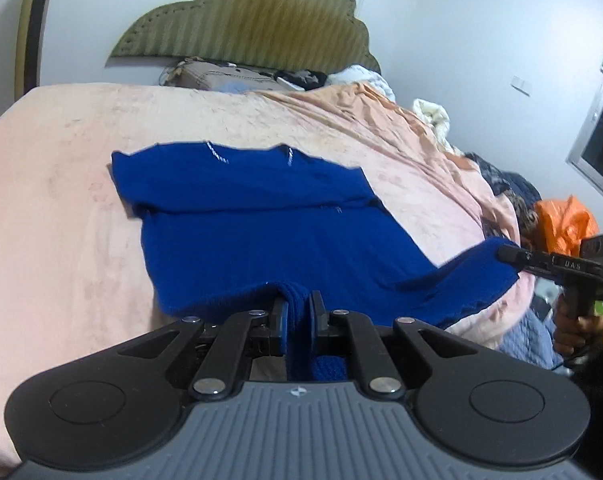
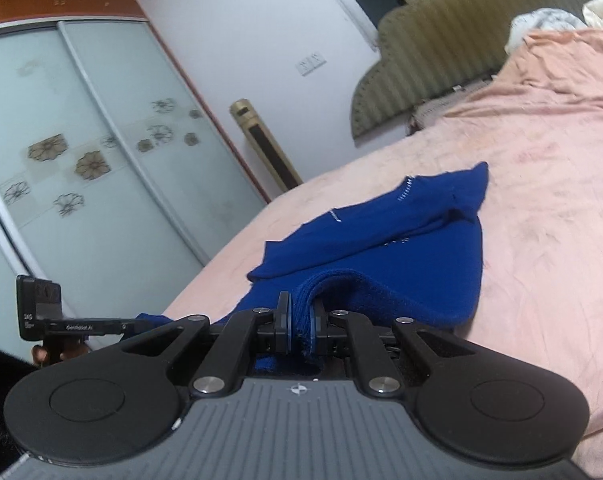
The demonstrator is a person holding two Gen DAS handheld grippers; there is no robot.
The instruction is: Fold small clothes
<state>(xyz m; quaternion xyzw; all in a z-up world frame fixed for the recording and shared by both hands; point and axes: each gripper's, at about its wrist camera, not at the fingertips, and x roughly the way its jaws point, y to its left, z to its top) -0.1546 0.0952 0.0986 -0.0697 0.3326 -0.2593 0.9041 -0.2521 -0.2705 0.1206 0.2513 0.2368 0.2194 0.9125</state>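
1. Bedroom: a bed (image 1: 61, 200) under a pink sheet, a padded olive headboard (image 1: 245, 20) against the white wall, and a sliding wardrobe (image 2: 81, 140) with flower-patterned glass doors.
2. Jumbled bedding and an orange bag (image 1: 565, 220) lie at the far right of the bed in the left wrist view.
3. A blue knit garment (image 1: 261, 232) lies on the sheet, its far part flat with one layer folded over across it.
4. Left gripper (image 1: 297, 312): jaws pressed together on a bunched fold of the garment's near edge, the cloth raised off the sheet.
5. Right gripper (image 2: 301, 320): jaws pinching another fold of the same edge, also lifted clear.
6. In the left wrist view the right gripper sits at the garment's right corner, a hand (image 1: 577, 328) on its grip below.
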